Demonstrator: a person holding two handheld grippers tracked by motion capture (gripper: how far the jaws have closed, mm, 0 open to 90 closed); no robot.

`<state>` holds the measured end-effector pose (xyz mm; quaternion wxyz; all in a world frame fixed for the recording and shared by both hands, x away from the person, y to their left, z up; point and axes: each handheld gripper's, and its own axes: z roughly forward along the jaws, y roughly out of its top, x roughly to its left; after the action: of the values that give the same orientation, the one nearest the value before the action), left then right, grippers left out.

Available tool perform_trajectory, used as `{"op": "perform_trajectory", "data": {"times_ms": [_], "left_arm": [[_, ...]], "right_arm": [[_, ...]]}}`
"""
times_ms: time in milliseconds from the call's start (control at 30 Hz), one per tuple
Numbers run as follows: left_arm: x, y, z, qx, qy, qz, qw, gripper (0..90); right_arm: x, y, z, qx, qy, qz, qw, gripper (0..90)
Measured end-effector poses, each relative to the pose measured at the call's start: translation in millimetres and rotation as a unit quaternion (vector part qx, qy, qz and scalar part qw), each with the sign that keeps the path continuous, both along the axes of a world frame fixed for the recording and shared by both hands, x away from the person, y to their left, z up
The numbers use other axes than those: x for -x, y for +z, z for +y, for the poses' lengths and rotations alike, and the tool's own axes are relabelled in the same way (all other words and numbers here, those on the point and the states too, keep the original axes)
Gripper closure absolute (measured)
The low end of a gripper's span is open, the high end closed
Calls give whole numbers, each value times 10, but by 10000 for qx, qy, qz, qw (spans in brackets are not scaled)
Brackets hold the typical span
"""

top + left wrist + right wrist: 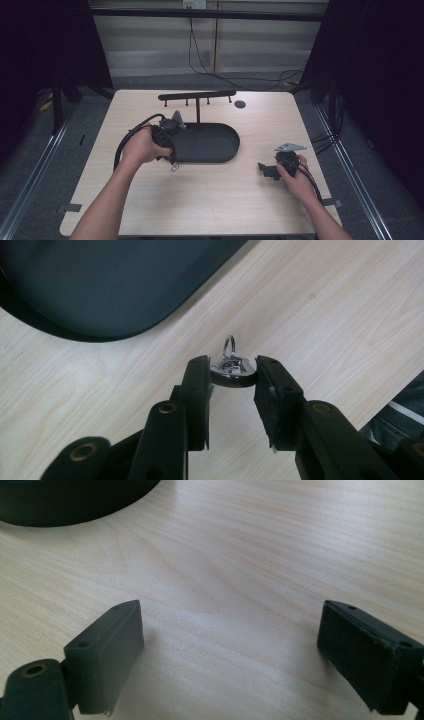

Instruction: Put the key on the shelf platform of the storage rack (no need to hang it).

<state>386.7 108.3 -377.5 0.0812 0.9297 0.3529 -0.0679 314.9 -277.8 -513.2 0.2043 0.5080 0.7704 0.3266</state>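
Observation:
A small shiny metal disc with a ring on top [231, 369] sits between the pads of my left gripper [232, 377], which is shut on it just above the wooden table. From above, the disc [175, 167] hangs below the left gripper [172, 161] at the near left edge of a black oval tray [227, 150]. My right gripper [264, 170] rests low over the table to the right of the tray. Its jaws stand wide open [230, 630] with only bare wood between them.
A black T-shaped rack with small pegs [197, 95] rises from the tray's far side. A small dark round disc [240, 104] lies at the back of the table. Cables trail on the floor behind. The tray's edge [100, 290] lies just beyond the left jaws.

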Motion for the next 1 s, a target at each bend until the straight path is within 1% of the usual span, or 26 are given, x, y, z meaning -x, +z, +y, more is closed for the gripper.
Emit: {"op": "perform_trajectory", "data": {"times_ms": [233, 267, 367, 533, 633, 700, 733, 1000], "left_arm": [[-56, 50, -2, 18, 104, -16, 9999, 676], [-71, 65, -4, 52, 146, -12, 9999, 676], [-89, 85, -11, 44, 159, 4, 9999, 676], [-133, 147, -25, 30, 231, -32, 9997, 676], [-142, 169, -32, 23, 242, -32, 9997, 676], [-153, 196, -38, 8, 231, -65, 9997, 676], [-155, 222, -50, 50, 236, -47, 9997, 676], [-180, 328, -84, 25, 234, -90, 9997, 676]], "right_arm": [[-1, 0, 0, 1, 0, -2, 10000, 109], [-2, 0, -2, 12, 7, -17, 10000, 109], [-3, -1, -2, 12, 8, -18, 10000, 109], [-2, -1, -2, 10, 8, -18, 10000, 109], [-2, 0, -1, 8, 3, -15, 10000, 109], [-2, 0, -2, 11, 8, -17, 10000, 109], [-2, 0, -2, 12, 8, -17, 10000, 109], [-2, 0, -2, 11, 7, -17, 10000, 109]]}}
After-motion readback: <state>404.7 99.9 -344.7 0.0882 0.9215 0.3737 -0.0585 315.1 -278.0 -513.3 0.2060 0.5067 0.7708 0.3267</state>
